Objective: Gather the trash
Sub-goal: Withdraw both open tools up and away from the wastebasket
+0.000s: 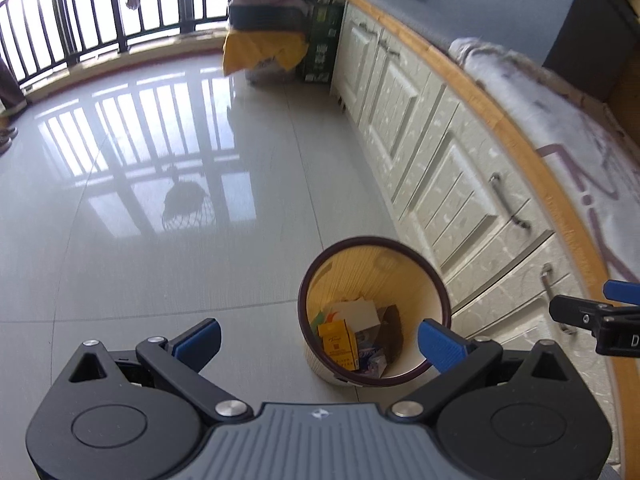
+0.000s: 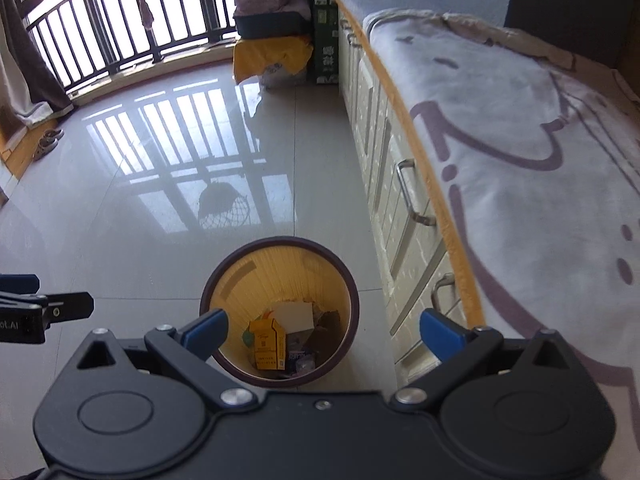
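Right wrist view: both tongs, right tongs [image 2: 324, 330] and left tongs [image 1: 318, 338], gape empty above the wastebasket [image 2: 344, 268]; its tall cigarette carton [image 2: 267, 346] could snag later drops.

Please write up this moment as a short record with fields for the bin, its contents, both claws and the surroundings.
bin: round waste bin with a dark rim, upright on the tiled floor beside the cabinet drawers
contents: yellow carton, white card and other scraps
left claw: open, nothing between its fingers, above the bin
right claw: open, nothing between its fingers, above the bin
surroundings: patterned blanket on the cabinet top, balcony railing at the far end
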A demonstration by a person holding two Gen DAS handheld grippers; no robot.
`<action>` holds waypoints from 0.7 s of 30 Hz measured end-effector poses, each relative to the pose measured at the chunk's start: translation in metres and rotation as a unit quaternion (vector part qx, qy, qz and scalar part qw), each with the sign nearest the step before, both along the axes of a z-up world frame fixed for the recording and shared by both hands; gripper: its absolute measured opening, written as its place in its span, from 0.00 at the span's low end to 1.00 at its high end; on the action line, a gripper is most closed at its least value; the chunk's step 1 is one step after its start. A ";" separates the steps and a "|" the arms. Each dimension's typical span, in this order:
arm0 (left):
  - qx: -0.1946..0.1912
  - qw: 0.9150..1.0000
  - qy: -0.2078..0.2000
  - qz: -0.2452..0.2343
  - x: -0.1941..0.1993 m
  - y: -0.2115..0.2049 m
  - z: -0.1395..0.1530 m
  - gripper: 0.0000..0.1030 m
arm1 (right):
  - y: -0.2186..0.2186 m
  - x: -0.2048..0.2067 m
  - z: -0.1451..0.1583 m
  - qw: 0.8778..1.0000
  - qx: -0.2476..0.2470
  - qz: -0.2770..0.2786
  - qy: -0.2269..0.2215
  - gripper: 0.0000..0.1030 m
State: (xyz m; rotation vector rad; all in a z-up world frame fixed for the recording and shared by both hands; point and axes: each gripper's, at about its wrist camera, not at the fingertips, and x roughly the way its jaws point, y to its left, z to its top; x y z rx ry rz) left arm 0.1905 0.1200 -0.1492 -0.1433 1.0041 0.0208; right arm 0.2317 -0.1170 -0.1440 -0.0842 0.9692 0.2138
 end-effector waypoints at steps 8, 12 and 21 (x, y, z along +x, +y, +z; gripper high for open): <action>0.014 0.999 -0.035 0.001 -0.030 -0.006 0.039 1.00 | -0.008 -0.034 0.042 0.999 0.010 -0.012 -0.036 1.00; 0.022 0.998 -0.051 -0.003 -0.047 -0.010 0.054 1.00 | -0.009 -0.053 0.060 0.998 0.010 -0.012 -0.054 1.00; 0.048 0.995 -0.090 -0.009 -0.086 -0.025 0.084 1.00 | -0.018 -0.099 0.090 0.996 0.005 -0.016 -0.091 1.00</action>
